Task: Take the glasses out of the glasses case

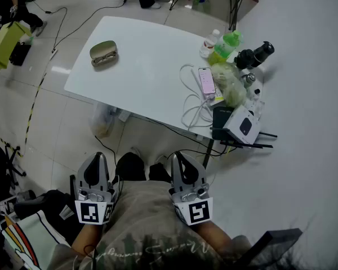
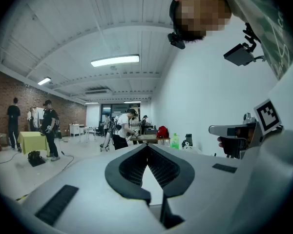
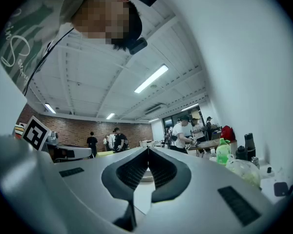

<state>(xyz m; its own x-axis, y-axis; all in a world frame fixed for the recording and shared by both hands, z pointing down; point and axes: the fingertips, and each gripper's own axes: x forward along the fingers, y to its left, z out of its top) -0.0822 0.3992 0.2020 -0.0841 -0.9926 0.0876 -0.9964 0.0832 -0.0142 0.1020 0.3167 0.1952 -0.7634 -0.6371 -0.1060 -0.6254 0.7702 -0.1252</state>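
White table [image 1: 152, 72] holds the glasses case [image 1: 103, 50] upper left; left gripper [image 1: 97, 161] and right gripper [image 1: 179, 159], closed and empty, should probably reach there first.

The glasses case [image 1: 103, 53] on the desk [image 1: 146, 77] was too small to tell open from closed. A dark object [image 1: 276, 239] was cut off by the head view's bottom edge and could not be identified.

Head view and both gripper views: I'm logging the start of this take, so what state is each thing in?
glasses case: appears open, lying on the table.
glasses: lying in the case, not taken out.
left gripper: jaws together, nothing between them, held off the table.
right gripper: jaws together, nothing between them, held off the table.
phone: lying flat, screen lit.
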